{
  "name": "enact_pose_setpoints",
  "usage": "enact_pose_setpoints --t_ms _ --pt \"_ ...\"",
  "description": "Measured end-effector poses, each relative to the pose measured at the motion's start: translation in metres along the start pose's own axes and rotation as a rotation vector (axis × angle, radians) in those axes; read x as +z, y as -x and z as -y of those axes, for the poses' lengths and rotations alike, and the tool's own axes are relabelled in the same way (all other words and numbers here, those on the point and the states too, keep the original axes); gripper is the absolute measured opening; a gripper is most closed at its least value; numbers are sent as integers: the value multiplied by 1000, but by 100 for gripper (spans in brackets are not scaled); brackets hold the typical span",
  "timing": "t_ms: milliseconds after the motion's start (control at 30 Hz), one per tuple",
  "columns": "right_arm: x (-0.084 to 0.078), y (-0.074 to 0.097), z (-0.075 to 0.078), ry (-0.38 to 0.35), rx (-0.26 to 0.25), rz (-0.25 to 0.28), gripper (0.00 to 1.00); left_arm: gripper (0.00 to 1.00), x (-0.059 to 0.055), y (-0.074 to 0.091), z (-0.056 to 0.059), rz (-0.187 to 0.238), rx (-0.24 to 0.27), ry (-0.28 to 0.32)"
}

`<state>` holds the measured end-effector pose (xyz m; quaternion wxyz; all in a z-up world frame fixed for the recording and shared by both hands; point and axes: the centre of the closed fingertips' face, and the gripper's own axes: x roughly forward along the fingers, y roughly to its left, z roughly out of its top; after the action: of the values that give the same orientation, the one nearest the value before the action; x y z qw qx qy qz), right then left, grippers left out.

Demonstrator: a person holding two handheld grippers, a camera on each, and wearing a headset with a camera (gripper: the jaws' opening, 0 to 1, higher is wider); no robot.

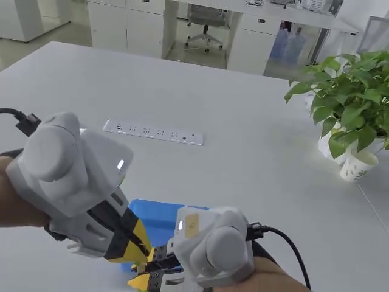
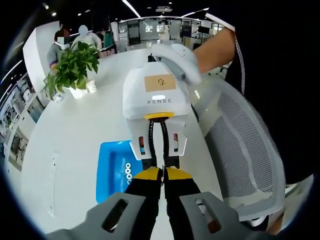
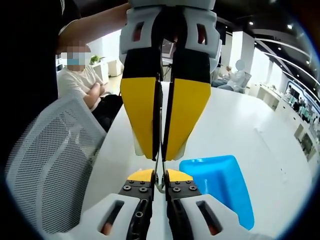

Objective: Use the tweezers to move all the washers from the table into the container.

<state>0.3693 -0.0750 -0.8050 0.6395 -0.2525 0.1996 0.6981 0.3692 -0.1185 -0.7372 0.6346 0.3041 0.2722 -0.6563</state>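
The left gripper and the right gripper meet tip to tip, low in the middle of both gripper views. Between them runs a thin metal strip, the tweezers. In the right gripper view the yellow fingers of the left gripper come down from the top of the frame and are pressed together on this strip, with only a very narrow slit between them. The right gripper's own fingers, at the bottom of that frame, are also closed on the lower end of the tweezers. In the head view the left gripper is the big white body at the left of the frame, and the right gripper, with a tan sticker on it, is at the bottom centre. The blue container lies on the white tabletop just behind the two grippers. In the left gripper view it is at the lower left of the meeting point, and a short row of pale washers lies inside it near its right wall. A white power strip lies further up on the tabletop. A green plant in a white pot stands at the right edge, with a paper cup beside it. A white mesh chair is at the left of the right gripper view.
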Motion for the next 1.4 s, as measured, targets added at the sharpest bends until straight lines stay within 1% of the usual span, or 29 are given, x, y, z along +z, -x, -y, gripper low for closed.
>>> enact_pose_setpoints --t_ms 300,467,733,1000,1200,1400 --pt "4 2 14 10 -19 0 9 5 2 5 -13 -5 7 -20" --pt "6 3 25 17 -31 2 9 5 2 8 -22 -6 13 -23" --pt "6 2 43 24 -44 8 9 5 -1 10 -39 -3 33 -35" --pt "0 -5 59 26 -52 11 9 5 -10 6 -53 -7 49 -45" --pt "-7 -12 65 26 -45 2 9 5 -18 0 -60 -10 53 -41" --pt "-18 -19 70 8 -32 -7 9 5 -28 -9 -66 -15 55 -33"
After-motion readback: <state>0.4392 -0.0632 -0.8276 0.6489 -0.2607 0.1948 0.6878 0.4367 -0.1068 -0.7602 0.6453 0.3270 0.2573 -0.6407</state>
